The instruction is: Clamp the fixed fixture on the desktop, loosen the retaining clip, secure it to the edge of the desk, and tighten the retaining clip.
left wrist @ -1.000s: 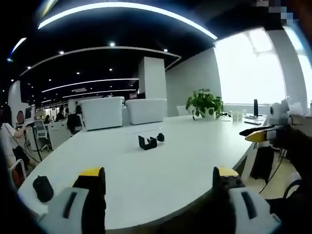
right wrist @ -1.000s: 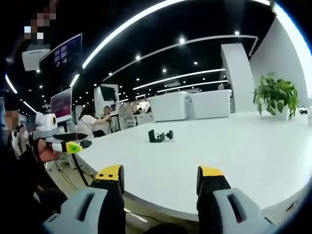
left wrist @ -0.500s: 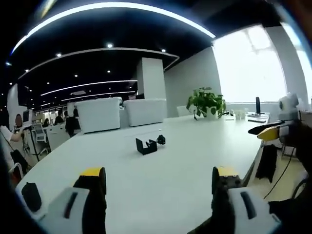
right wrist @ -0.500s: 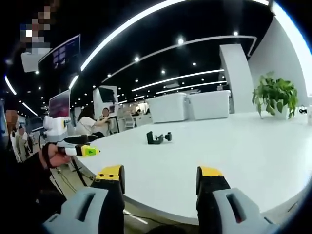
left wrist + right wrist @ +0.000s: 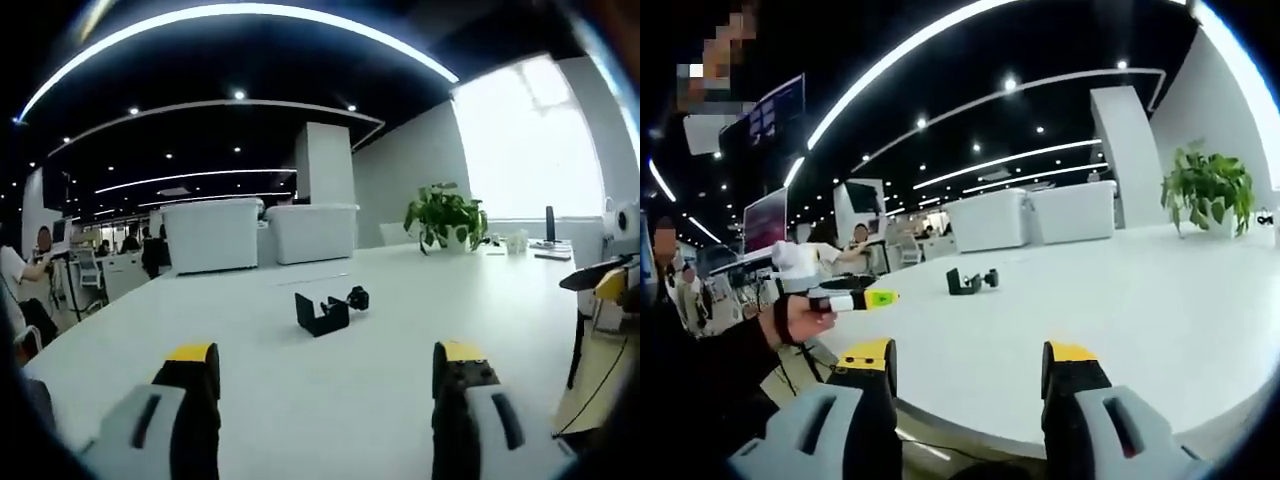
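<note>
The black clamp fixture point(image 5: 323, 314) lies on the white desk point(image 5: 130, 350), its round knob point(image 5: 357, 297) pointing right. My left gripper point(image 5: 325, 378) hovers over the desk in front of the fixture and is open, with nothing between its yellow-tipped jaws. In the right gripper view, the fixture point(image 5: 968, 282) sits further off, and a hand holds the left gripper point(image 5: 857, 298) out over the desk's left edge. My right gripper point(image 5: 968, 368) hangs open just off the desk's near edge point(image 5: 970, 425). Its yellow tip point(image 5: 607, 282) shows at the right of the left gripper view.
A potted plant point(image 5: 446, 215) stands at the desk's far right point(image 5: 1207, 187). White sofas point(image 5: 260, 232) lie beyond the desk. People sit at screens on the left point(image 5: 825, 255). A bright window point(image 5: 525, 150) fills the right wall.
The left gripper has moved forward over the desk, so the fixture looks larger and closer. In the right gripper view it has travelled right, towards the desk. The right gripper has hardly moved.
</note>
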